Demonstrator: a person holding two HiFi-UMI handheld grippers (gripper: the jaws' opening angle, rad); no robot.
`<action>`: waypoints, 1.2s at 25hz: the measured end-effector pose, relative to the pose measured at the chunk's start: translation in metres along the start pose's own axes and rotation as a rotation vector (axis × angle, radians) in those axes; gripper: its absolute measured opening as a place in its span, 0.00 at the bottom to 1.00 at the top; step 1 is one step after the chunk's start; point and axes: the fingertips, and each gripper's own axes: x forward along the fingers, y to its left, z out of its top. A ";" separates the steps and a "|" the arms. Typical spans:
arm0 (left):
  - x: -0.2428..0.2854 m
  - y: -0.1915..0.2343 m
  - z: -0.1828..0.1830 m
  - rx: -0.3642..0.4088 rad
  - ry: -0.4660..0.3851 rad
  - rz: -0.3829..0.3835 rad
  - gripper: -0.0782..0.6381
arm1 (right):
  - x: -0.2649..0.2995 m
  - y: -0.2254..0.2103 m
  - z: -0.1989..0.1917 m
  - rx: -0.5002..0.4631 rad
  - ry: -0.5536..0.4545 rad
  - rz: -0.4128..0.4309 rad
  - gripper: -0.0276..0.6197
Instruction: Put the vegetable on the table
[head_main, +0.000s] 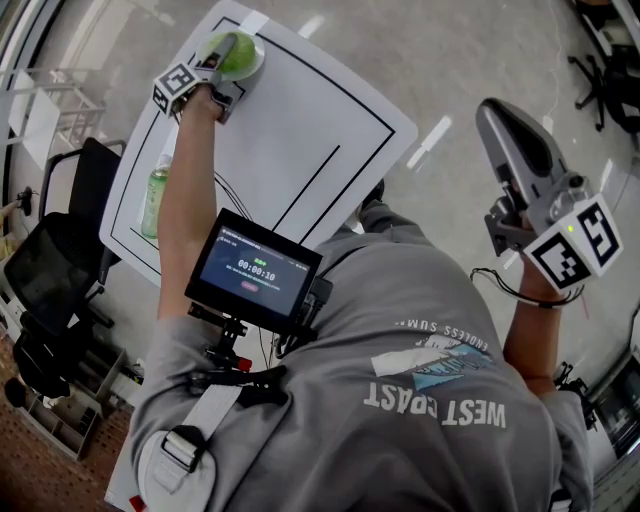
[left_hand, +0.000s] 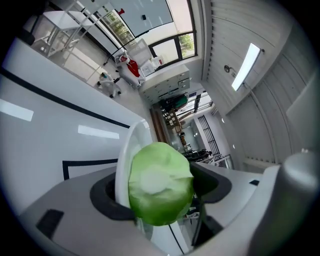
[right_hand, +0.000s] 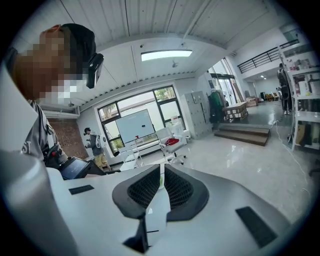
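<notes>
We see the left gripper reaching to the far corner of the white table, its jaws clamped on the green cabbage. The cabbage sits over a white plate at that corner. Whether it touches the plate or hangs just clear, we cannot quite tell from these angles. A green bottle lies near the table's left edge, well apart from the plate. The right gripper is held up off to the side, away from the table, jaws drawn together with nothing between them.
</notes>
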 end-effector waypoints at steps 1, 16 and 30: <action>0.000 0.000 0.000 0.010 0.004 0.004 0.58 | 0.001 0.000 0.000 0.000 0.000 0.002 0.06; -0.013 0.018 0.004 0.230 0.005 0.171 0.68 | 0.004 -0.001 -0.002 0.000 -0.008 0.020 0.06; -0.015 0.016 0.007 0.374 0.000 0.237 0.73 | 0.009 -0.001 -0.003 -0.001 -0.002 0.037 0.06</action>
